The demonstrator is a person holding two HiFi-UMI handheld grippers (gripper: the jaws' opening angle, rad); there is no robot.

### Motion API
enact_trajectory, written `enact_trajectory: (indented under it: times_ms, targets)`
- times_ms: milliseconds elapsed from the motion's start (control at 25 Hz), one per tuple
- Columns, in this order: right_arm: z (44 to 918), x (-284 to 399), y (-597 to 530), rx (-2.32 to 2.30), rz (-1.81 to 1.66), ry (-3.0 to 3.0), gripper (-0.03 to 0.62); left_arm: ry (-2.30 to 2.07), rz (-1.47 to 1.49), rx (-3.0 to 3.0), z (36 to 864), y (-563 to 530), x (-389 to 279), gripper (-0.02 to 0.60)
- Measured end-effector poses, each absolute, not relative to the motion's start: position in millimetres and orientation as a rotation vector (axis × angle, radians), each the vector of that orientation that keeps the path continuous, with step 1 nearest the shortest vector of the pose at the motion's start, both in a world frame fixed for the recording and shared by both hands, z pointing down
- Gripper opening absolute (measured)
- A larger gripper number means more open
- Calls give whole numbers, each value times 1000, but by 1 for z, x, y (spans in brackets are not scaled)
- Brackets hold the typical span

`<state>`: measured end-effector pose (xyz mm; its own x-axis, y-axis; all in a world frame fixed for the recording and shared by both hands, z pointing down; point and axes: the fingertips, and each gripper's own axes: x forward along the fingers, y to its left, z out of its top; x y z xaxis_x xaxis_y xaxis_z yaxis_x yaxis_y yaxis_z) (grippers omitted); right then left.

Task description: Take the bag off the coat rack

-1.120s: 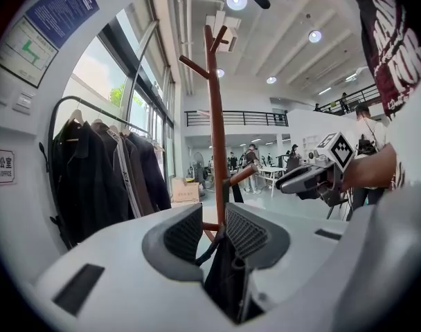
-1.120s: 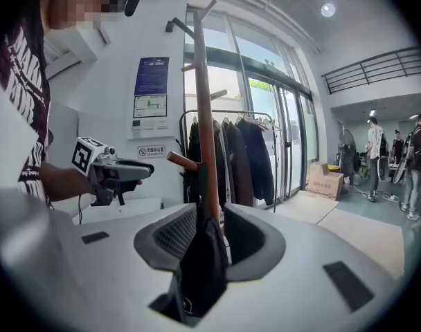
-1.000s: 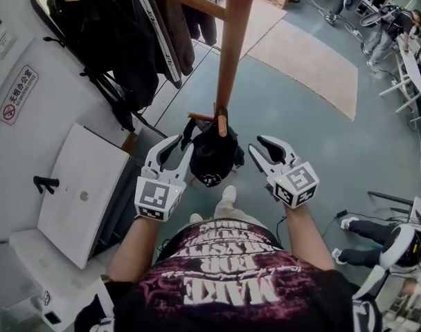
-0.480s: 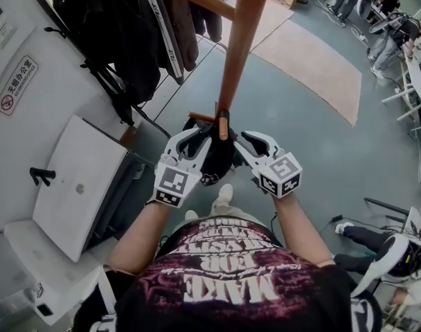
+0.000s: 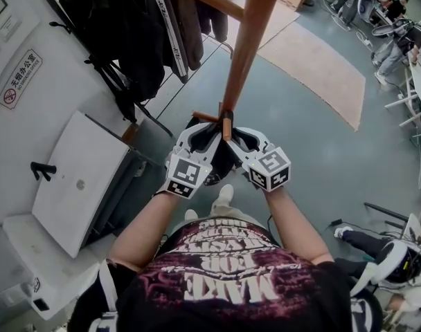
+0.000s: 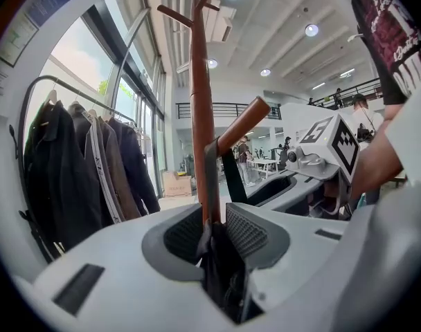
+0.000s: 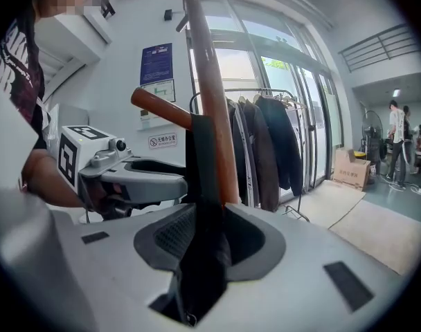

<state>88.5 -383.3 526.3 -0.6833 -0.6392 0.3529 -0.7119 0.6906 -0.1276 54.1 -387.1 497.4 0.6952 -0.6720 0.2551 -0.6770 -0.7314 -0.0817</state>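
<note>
Beside a wooden peg (image 5: 226,124) of the coat rack (image 5: 242,47), where the black bag (image 5: 221,163) hung by its strap, we held the left claw (image 5: 202,133) and right claw (image 5: 244,137) partly open, bag fabric between each one's jaws.

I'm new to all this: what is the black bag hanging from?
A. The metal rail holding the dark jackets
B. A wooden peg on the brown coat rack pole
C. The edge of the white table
B: the strap of the black bag runs up and over the wooden peg that sticks out of the coat rack pole.
</note>
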Motion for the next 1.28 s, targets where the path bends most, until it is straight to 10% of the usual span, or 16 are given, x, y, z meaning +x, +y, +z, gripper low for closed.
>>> enact_trajectory:
  times_ms: [1280]
  targets:
    - [452,90,-351,1280,400,-2698,8,-1190,267,2851,432,-351,35,8]
